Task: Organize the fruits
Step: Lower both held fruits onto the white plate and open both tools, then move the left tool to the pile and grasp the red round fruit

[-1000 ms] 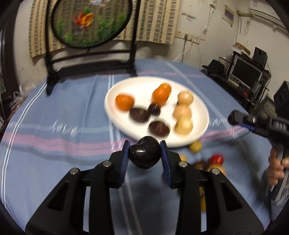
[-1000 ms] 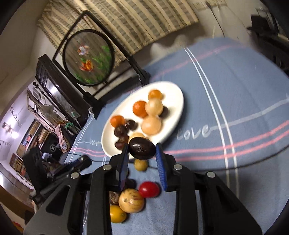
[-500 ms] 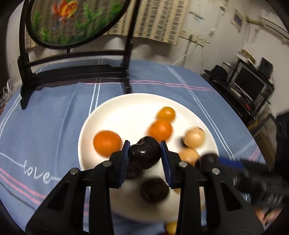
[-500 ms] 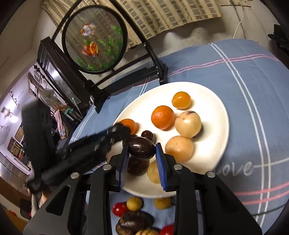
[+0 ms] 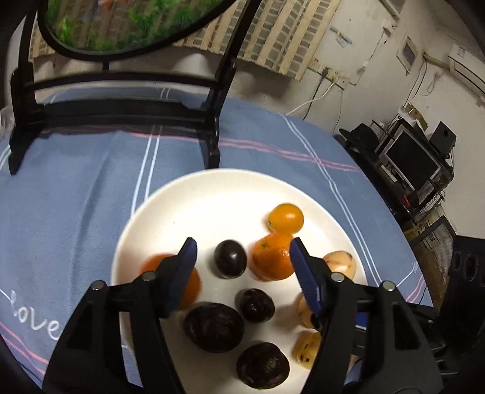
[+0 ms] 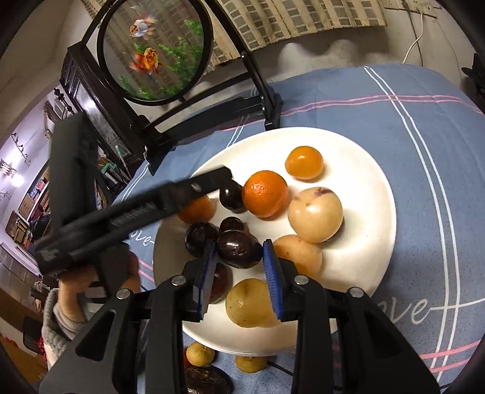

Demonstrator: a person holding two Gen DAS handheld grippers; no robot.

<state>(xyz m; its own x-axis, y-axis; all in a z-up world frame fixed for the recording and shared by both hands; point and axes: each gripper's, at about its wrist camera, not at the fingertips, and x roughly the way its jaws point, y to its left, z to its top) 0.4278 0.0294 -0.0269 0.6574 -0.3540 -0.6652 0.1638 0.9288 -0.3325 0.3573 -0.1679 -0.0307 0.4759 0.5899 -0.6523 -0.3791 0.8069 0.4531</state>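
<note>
A white plate [image 5: 212, 178] on the blue tablecloth holds oranges, pale yellow fruits and several dark plums. My left gripper [image 5: 242, 245] hangs over it with its jaws opening wide. A dark plum [image 5: 229, 258] lies loose on the plate between its fingers, touching neither pad. In the right wrist view the left gripper's fingers [image 6: 197, 188] reach over the plate [image 6: 379, 181] beside that plum [image 6: 232, 197]. My right gripper [image 6: 239, 260] has another dark plum [image 6: 239, 248] between its blue pads, low over the fruits. Its jaws are just starting to open, the pads still on the plum.
A round painted screen [image 5: 121, 27] on a black stand [image 6: 266, 100] stands just behind the plate. Small yellow fruits [image 6: 198, 353] and a dark one [image 6: 206, 385] lie on the cloth in front of the plate. A hand [image 6: 78, 291] holds the left gripper. Electronics [image 5: 412, 157] crowd the right.
Both grippers moved forward from the cloth to over the plate. The left one opened and let go of its dark plum, which now lies on the plate. The right one kept its plum.
</note>
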